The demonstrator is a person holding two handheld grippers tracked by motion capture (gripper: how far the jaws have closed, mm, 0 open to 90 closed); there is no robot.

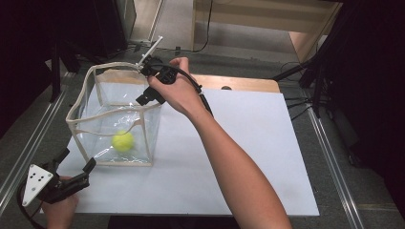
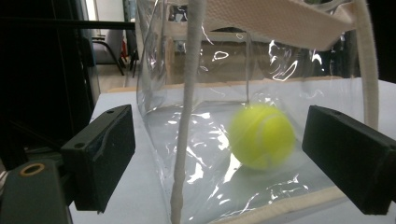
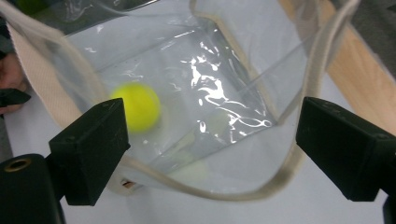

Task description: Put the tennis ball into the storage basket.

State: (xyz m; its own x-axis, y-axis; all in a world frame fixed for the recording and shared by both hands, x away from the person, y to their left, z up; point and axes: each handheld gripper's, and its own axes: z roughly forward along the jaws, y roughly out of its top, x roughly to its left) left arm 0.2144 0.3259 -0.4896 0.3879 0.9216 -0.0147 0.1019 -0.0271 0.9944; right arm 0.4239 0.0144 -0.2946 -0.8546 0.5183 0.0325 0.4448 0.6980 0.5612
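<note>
Black jaws of the left gripper (image 2: pixel 217 158) stood wide apart low at the near corner of the clear plastic bag (image 1: pixel 112 119), with nothing between them but a view of its cream-trimmed edge. That bag stood upright on the white table sheet (image 1: pixel 248 152), its mouth opening straight up and its cream rim (image 1: pixel 81 95) sagging in a loose loop. Inside it, on the floor toward the near wall, lay a yellow tennis ball (image 1: pixel 122 141), blurred in both gripper views; being round, it had no long axis to speak of. The right gripper (image 1: pixel 152 93) was held by a hand (image 1: pixel 179 93) above the bag's far right corner, pointing down into the mouth, its jaws also spread and holding nothing, with the ball (image 3: pixel 137 106) below them and nearer the left jaw in the right gripper view. From the left gripper, the ball (image 2: pixel 262 136) sat beyond the clear wall, closer to the right jaw. To the right of the bag the white sheet lay bare out to its edge, while on the bag's left only a narrow strip of sheet remained before the table's metal rail (image 1: pixel 28 143).
</note>
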